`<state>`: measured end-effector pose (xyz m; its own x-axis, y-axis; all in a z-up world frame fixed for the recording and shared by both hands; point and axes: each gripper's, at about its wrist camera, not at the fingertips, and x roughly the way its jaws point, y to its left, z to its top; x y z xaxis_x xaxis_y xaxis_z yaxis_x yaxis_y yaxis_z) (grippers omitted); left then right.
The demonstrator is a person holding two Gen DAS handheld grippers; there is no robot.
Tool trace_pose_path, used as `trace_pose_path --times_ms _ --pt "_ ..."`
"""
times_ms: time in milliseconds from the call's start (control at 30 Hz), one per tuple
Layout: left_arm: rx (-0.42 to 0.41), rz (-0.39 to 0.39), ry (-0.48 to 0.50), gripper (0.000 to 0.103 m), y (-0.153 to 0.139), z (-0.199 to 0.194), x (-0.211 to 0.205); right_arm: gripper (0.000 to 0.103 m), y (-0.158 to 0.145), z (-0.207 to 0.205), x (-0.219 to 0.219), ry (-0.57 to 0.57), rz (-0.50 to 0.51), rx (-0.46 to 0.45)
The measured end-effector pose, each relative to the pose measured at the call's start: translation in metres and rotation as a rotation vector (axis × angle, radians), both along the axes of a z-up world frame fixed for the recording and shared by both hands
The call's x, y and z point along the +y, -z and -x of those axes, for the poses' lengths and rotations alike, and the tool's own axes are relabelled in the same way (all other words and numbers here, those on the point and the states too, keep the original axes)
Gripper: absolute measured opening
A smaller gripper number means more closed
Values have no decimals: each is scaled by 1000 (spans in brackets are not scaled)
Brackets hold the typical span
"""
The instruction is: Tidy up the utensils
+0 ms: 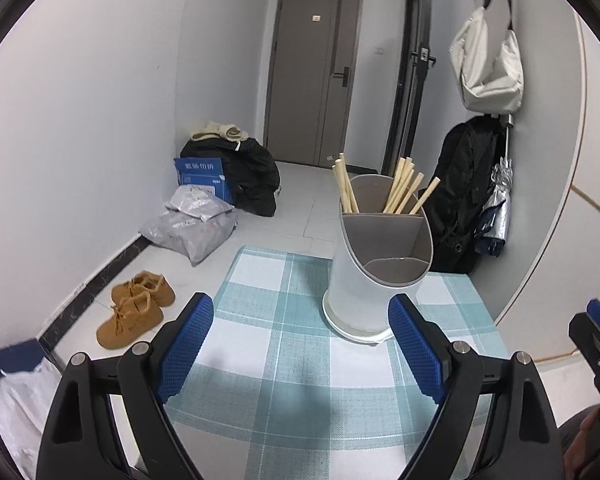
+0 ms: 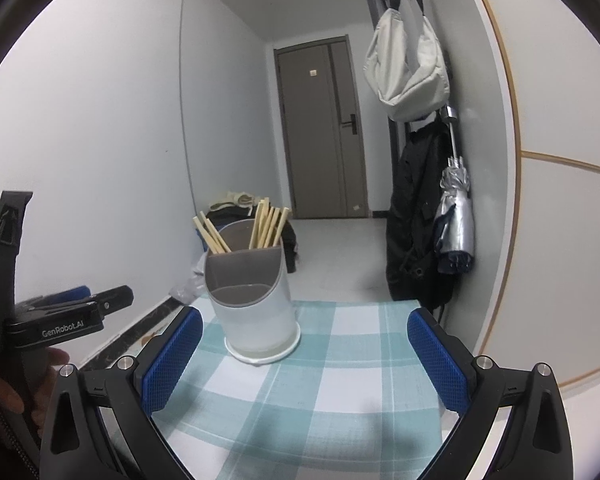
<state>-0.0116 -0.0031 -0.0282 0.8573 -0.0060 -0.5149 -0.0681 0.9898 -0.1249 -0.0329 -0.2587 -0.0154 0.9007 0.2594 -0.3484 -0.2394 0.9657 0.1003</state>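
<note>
A white utensil holder (image 1: 364, 280) with a grey inner rim stands on the teal checked tablecloth (image 1: 268, 344). Several wooden chopsticks (image 1: 400, 188) stand in its rear compartment; the front compartment looks empty. My left gripper (image 1: 300, 340) is open and empty, just in front of the holder. In the right wrist view the holder (image 2: 256, 312) stands ahead and to the left, with chopsticks (image 2: 268, 224) in it. My right gripper (image 2: 304, 356) is open and empty above the cloth (image 2: 320, 392). The left gripper's body (image 2: 60, 316) shows at the left edge.
The table's far edge drops to a tiled floor with tan boots (image 1: 136, 308), grey parcels (image 1: 192, 224), a blue box and dark clothes. A curved wall on the right carries a white bag (image 1: 488, 64), a black coat (image 2: 416, 220) and a folded umbrella (image 2: 456, 220).
</note>
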Motion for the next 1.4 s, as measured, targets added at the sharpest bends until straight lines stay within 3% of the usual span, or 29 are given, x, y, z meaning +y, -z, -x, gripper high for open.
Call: trace_pose_path --times_ms 933,1400 --pt "-19 -52 -10 86 -1 4 -3 103 4 -1 -1 13 -18 26" --pt "-10 -28 -26 86 1 4 2 103 3 2 -1 8 -2 20"
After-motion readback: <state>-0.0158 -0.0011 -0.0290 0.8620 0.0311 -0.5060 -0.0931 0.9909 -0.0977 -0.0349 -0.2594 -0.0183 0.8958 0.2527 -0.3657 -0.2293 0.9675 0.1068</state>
